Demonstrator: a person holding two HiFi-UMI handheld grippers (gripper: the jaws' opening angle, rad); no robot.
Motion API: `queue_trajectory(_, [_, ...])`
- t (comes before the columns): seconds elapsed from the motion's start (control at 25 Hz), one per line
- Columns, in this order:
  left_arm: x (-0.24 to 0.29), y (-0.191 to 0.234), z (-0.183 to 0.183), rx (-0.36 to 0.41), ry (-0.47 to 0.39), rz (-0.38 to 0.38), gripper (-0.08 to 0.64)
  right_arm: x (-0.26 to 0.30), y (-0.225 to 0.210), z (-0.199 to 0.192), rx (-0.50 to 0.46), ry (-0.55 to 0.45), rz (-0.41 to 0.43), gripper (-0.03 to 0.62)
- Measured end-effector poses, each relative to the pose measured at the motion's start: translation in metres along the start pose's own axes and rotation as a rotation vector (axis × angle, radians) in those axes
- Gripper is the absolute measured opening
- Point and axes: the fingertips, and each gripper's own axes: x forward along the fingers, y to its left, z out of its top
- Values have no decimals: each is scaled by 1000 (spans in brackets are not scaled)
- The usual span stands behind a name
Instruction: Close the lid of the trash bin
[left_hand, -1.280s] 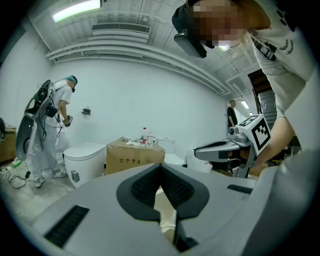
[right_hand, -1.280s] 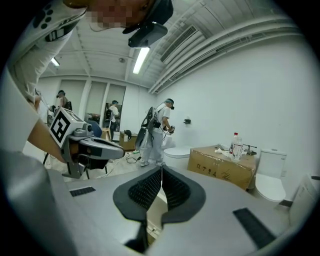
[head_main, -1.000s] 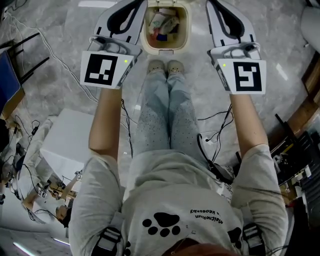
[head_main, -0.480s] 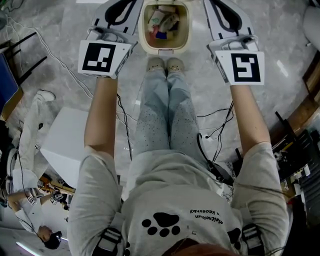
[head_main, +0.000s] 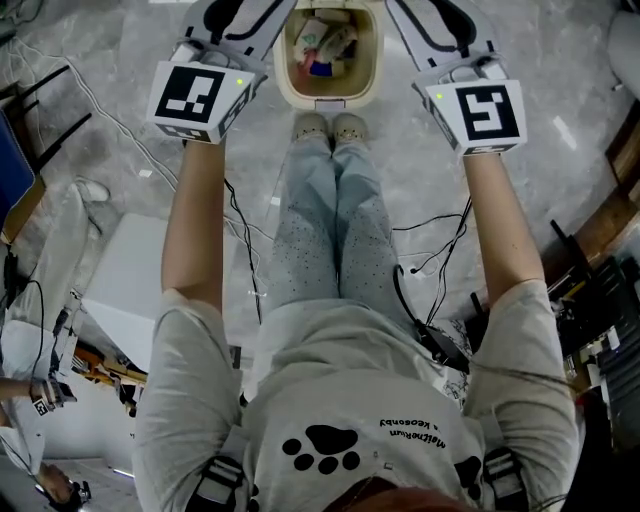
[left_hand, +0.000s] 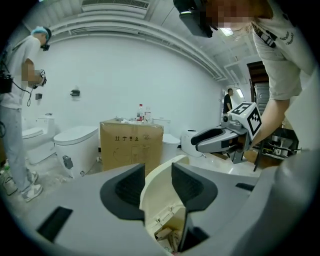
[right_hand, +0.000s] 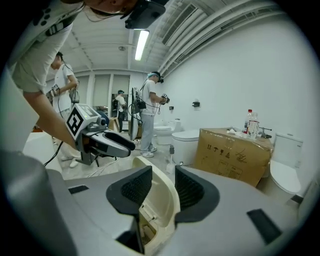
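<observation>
The cream trash bin (head_main: 330, 98) stands on the floor in front of the person's feet, lid up, trash showing inside. My left gripper (head_main: 243, 12) is at its left side and my right gripper (head_main: 437, 14) at its right. In the left gripper view the jaws of the left gripper (left_hand: 158, 182) are opening, with the edge of the raised lid (left_hand: 157, 200) in the gap, not pressed. In the right gripper view the right gripper (right_hand: 162, 187) is opening too, the lid (right_hand: 162, 202) standing between its pads. Each gripper sees the other: right gripper (left_hand: 200, 145), left gripper (right_hand: 122, 146).
A cardboard box (left_hand: 131, 145) and toilets (left_hand: 75, 142) stand behind the bin by the wall. Cables (head_main: 100, 110) and a white box (head_main: 130, 280) lie on the floor to the left. A person (left_hand: 20, 100) stands nearby, others (right_hand: 150, 110) farther off.
Both grippers have come down toward the bin, and their jaws have spread from shut to open around the lid's edges.
</observation>
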Motion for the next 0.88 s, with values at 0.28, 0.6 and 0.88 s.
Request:
queue_trajectory(0.28, [10,13,-15,12,39,-11,160,15,-4,-18,-8,57,21,146])
queue_trajectory(0.6, [23,21,-33,36,96,-26,163,32,-13,-42,-38,137,25,149])
queue_trajectory(0.88, [31,22,-39,41,118,-48,148,40,-21,-55,-28,180,53,120])
